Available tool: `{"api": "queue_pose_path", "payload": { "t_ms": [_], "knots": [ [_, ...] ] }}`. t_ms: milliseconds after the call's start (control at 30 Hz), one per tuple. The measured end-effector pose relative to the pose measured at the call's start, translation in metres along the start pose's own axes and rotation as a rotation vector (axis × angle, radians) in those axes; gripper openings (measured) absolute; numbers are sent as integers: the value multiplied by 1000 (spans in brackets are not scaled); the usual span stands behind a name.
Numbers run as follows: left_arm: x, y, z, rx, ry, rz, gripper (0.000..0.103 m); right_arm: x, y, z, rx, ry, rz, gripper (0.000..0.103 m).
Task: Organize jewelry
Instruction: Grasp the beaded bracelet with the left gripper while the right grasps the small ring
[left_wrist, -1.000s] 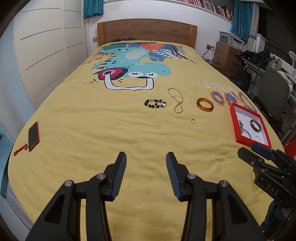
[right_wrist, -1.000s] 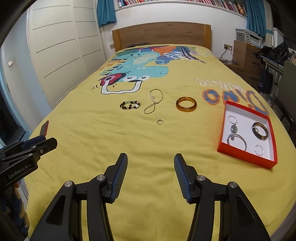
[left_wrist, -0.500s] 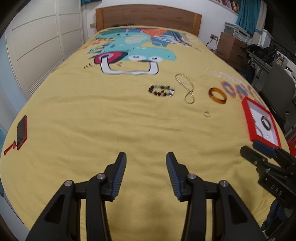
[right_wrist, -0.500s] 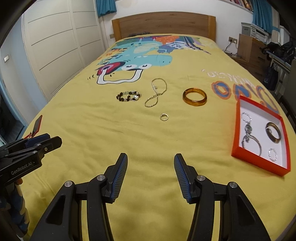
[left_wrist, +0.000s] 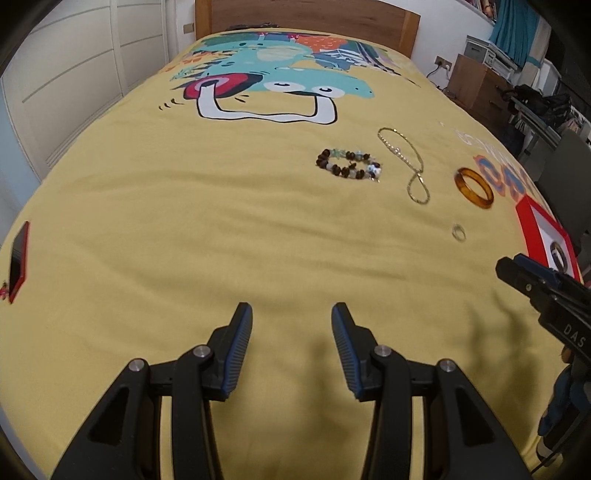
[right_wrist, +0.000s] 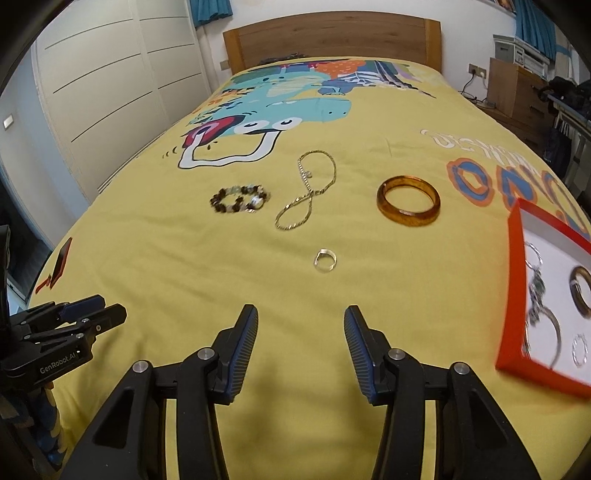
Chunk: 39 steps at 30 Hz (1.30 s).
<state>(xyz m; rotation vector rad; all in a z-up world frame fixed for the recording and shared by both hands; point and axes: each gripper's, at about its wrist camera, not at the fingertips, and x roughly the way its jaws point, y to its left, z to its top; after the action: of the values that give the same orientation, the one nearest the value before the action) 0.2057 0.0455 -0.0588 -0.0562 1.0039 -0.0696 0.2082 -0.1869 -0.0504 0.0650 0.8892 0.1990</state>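
Observation:
On the yellow bedspread lie a beaded bracelet (right_wrist: 239, 199) (left_wrist: 349, 165), a gold chain (right_wrist: 306, 192) (left_wrist: 406, 162), an amber bangle (right_wrist: 408, 205) (left_wrist: 474, 187) and a small silver ring (right_wrist: 325, 260) (left_wrist: 458, 232). A red tray (right_wrist: 511, 295) (left_wrist: 524, 221) at the right holds several rings and bangles. My right gripper (right_wrist: 301, 325) is open and empty, just short of the silver ring. My left gripper (left_wrist: 291, 321) is open and empty over bare bedspread, short of the beaded bracelet.
A red phone (left_wrist: 18, 254) (right_wrist: 61, 262) lies at the bed's left edge. A wooden headboard (right_wrist: 332, 37) stands at the far end. White wardrobe doors (right_wrist: 92, 92) line the left, and a wooden dresser (right_wrist: 517, 88) and clutter stand at the right.
Both grippers have moved forward and lower over the bed. The jewelry looks larger and nearer. The silver ring now lies close ahead of the right gripper. Both stay open.

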Motion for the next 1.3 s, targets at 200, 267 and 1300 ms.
{"api": "queue_pose_path", "payload": {
  "t_ms": [200,267,1300],
  "knots": [
    [32,1,38,-22,2,-39,43,32,-14,17,3,12,0,46],
    [44,2,54,-45,5,-73,43,42,-18,21,9,21,5,46],
    [114,-34,127,31,3,-49,8,84,-24,23,-52,54,57,20]
  ]
}}
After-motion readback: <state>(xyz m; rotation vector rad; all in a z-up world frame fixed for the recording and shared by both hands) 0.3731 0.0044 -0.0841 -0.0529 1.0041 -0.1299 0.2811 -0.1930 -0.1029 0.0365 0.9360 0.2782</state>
